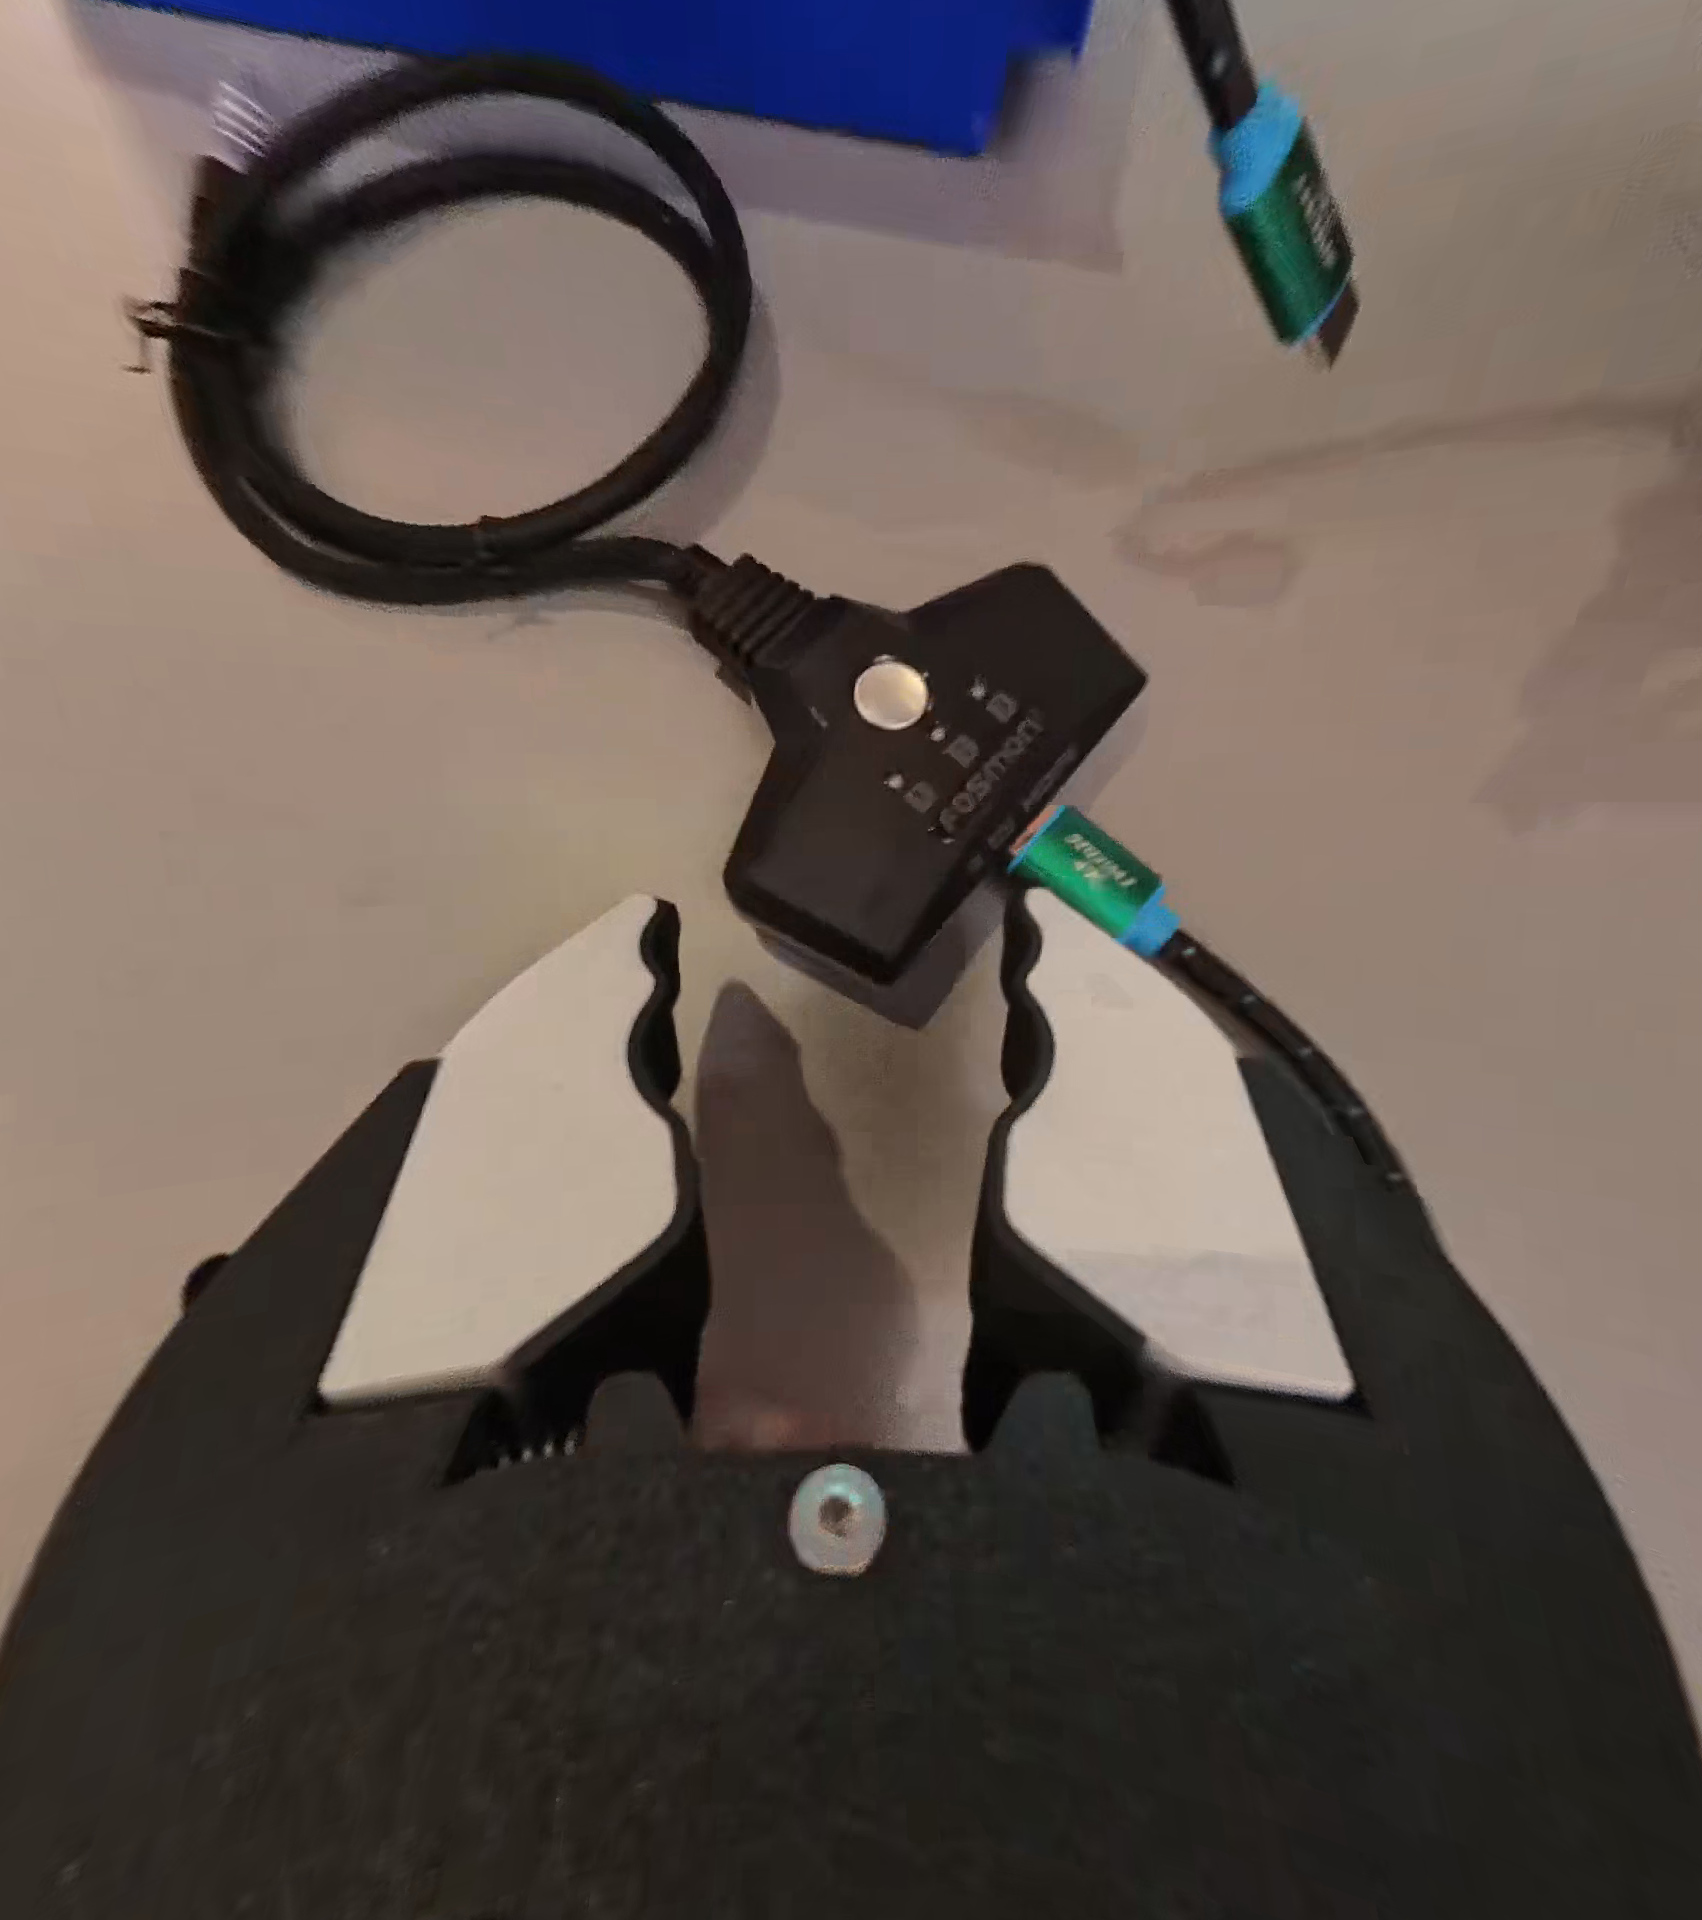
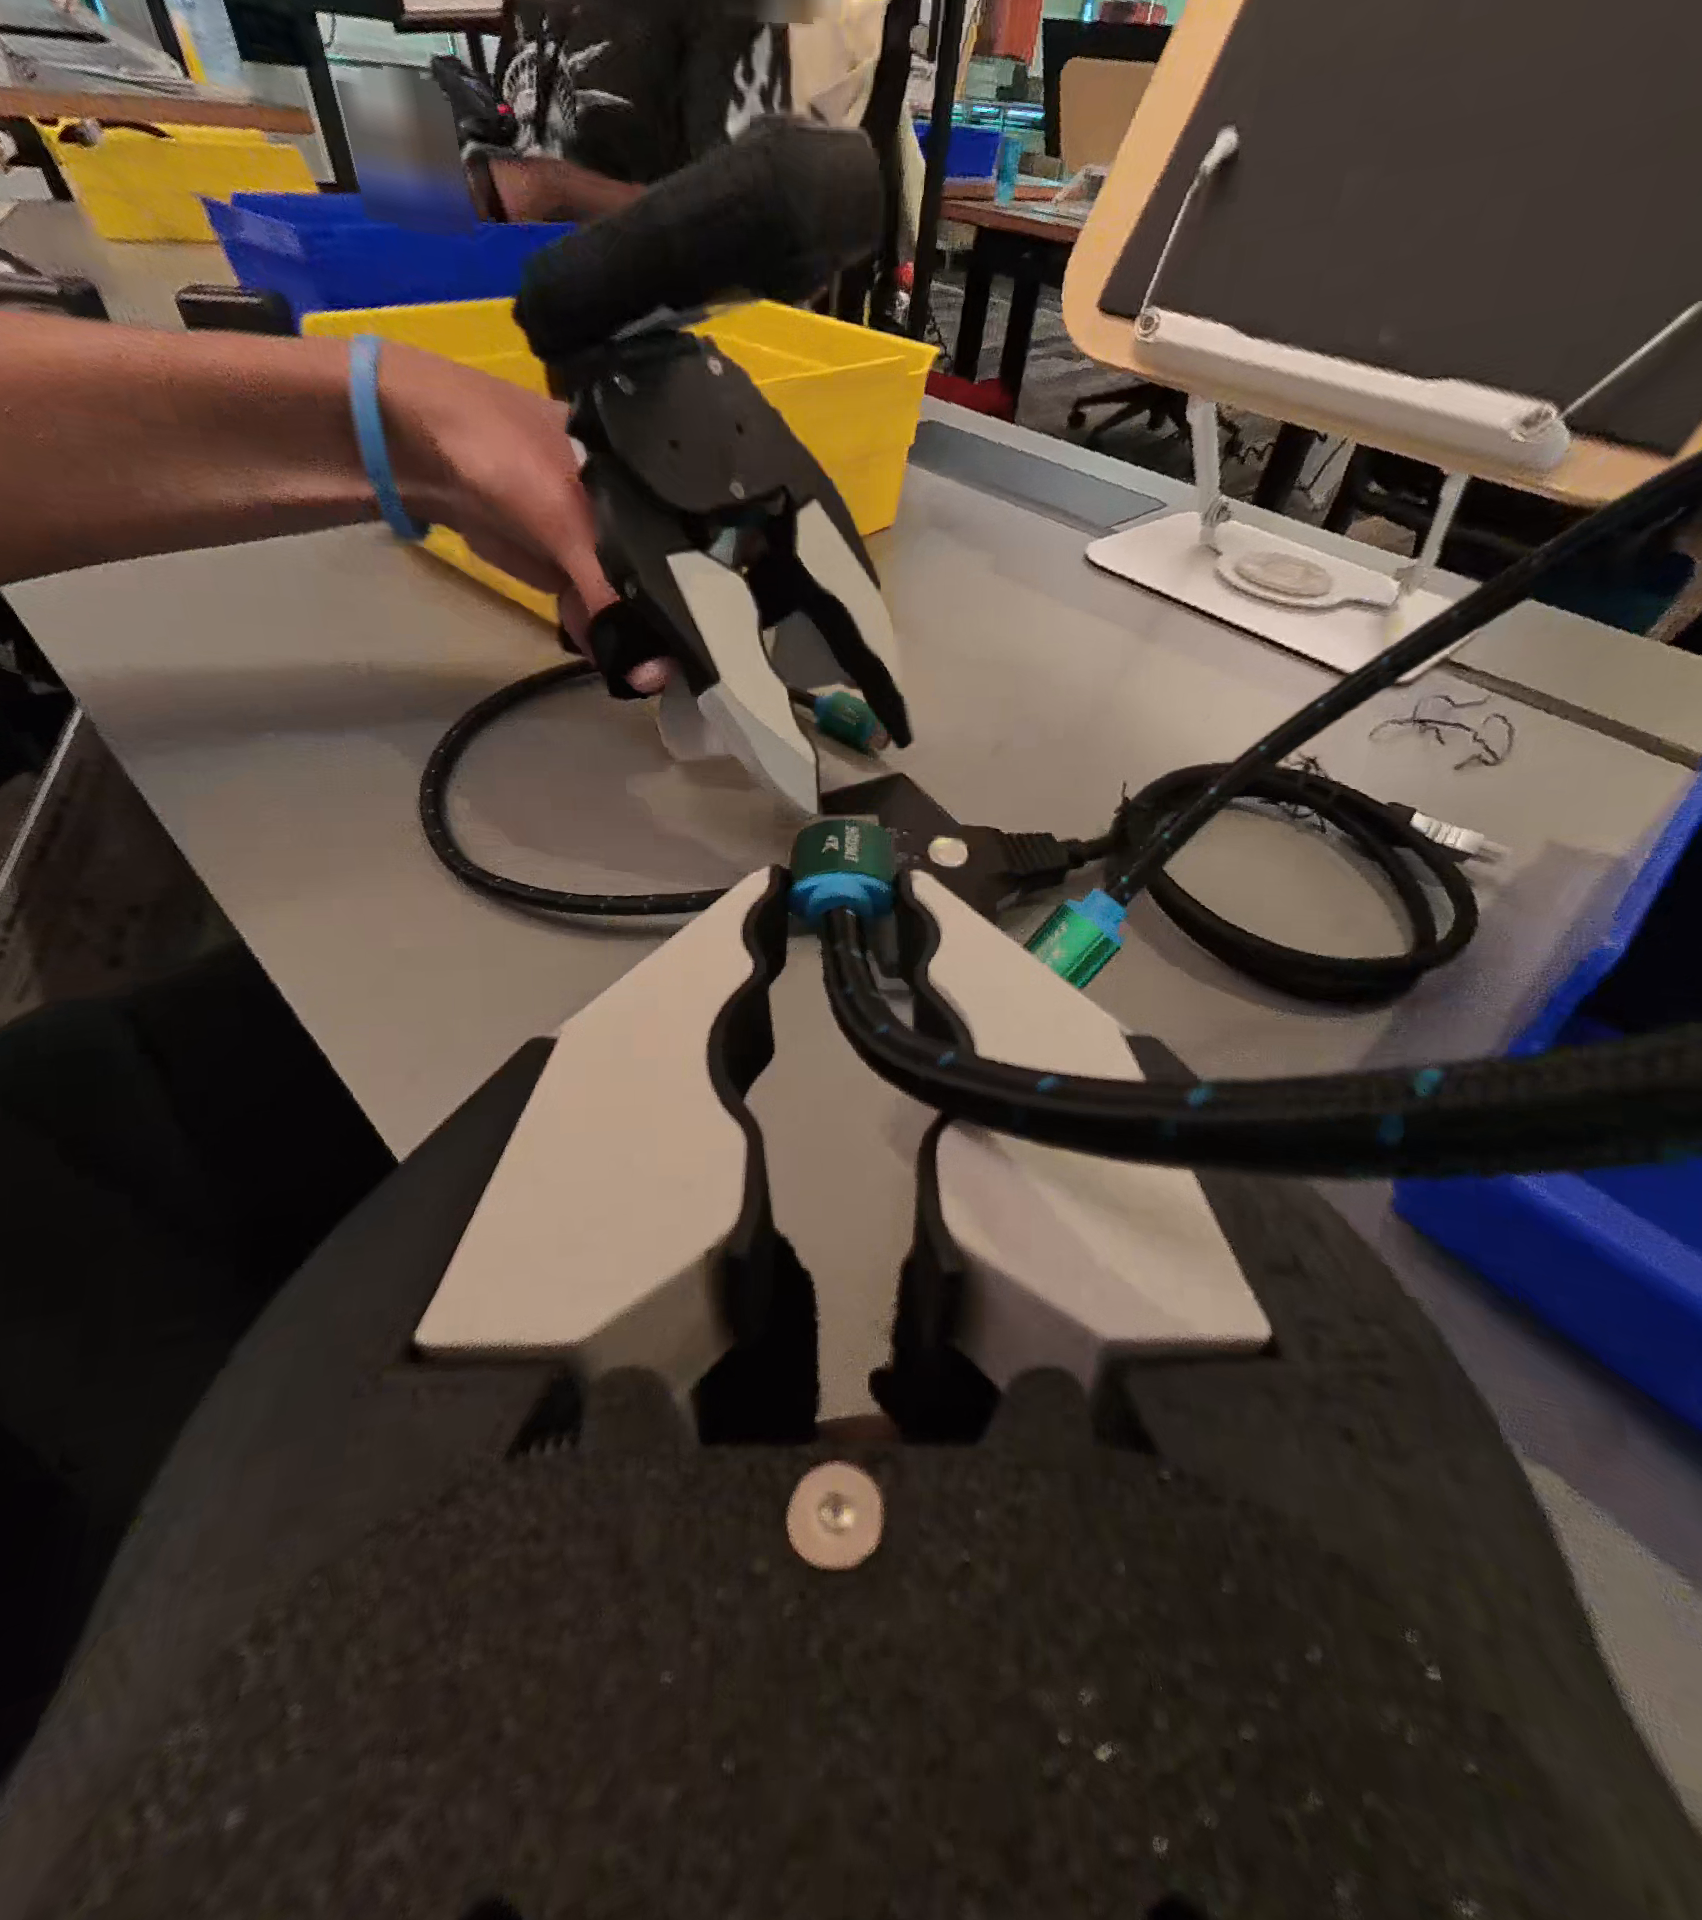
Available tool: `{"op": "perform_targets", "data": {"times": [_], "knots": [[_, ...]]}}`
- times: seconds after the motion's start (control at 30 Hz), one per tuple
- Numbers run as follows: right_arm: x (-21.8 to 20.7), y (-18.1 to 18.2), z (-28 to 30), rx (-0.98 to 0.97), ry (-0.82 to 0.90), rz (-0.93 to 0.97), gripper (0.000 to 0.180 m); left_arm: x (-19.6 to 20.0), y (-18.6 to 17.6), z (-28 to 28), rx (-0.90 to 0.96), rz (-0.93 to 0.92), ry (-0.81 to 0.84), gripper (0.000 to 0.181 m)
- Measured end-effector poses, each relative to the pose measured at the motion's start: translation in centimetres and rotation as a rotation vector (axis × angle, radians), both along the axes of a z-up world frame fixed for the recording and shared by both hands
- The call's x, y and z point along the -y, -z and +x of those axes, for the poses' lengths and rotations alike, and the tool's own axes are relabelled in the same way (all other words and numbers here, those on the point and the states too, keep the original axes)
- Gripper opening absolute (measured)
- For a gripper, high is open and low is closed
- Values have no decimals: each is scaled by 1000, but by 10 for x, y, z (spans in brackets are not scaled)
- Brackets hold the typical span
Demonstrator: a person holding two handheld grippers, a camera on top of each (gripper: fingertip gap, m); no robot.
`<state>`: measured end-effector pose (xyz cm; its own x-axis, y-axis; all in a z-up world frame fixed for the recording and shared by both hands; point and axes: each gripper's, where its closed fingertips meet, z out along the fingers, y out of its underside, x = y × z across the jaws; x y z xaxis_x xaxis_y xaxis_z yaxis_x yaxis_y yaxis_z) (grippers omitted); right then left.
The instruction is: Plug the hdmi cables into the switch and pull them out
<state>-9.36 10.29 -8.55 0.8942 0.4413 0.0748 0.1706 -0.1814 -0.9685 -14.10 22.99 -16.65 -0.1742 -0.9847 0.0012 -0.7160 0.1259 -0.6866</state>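
The black T-shaped switch [image 1: 930, 769] lies on the pale table with its own cable coiled [image 1: 473, 343] behind it. A green HDMI plug [image 1: 1086, 862] sits in one of its ports. My left gripper [image 1: 839, 920] is open, and a corner of the switch lies just between its fingertips. A second green plug [image 1: 1288, 244] hangs in the air at the top right. In the right wrist view, my right gripper [image 2: 844, 888] is shut on the blue collar of a green plug [image 2: 842, 847] pointing at the switch [image 2: 904, 816]. Whether that plug is seated is hidden. The left gripper [image 2: 855, 771] hovers over the switch.
A blue bin [image 2: 1657, 1247] stands close on the right, and a yellow bin [image 2: 826, 395] and more blue bins stand behind. A board on a white stand [image 2: 1346, 364] is at the back right. A person's arm [image 2: 203, 436] reaches in from the left. The hanging plug [image 2: 1075, 935] dangles beside the switch. My hands' fingertips stand some 15 centimeters from each other.
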Motion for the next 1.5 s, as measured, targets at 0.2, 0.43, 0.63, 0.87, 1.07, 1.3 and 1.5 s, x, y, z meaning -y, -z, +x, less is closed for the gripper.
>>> {"op": "perform_targets", "data": {"times": [0.2,0.43,0.63,0.87,1.07,1.3,1.5], "knots": [[-3,11,5,-78,-27,-51,20,6,23,7,-40,26,161,54],[-8,15,5,-118,-72,-79,20,12,22,17,44,62,232,53],[-14,16,15,-104,-14,-70,20,22,5,37,144,4,107,51],[-27,-11,22,7,188,60,20,16,-85,16,374,-15,-301,50],[-59,-37,-14,104,183,109,20,-6,-106,-35,458,55,-786,49],[-94,-18,-24,-91,115,-8,20,2,-70,-51,594,-51,-953,48],[-92,-5,-24,-48,63,-52,20,6,-60,-45,580,-55,-924,48]]}}
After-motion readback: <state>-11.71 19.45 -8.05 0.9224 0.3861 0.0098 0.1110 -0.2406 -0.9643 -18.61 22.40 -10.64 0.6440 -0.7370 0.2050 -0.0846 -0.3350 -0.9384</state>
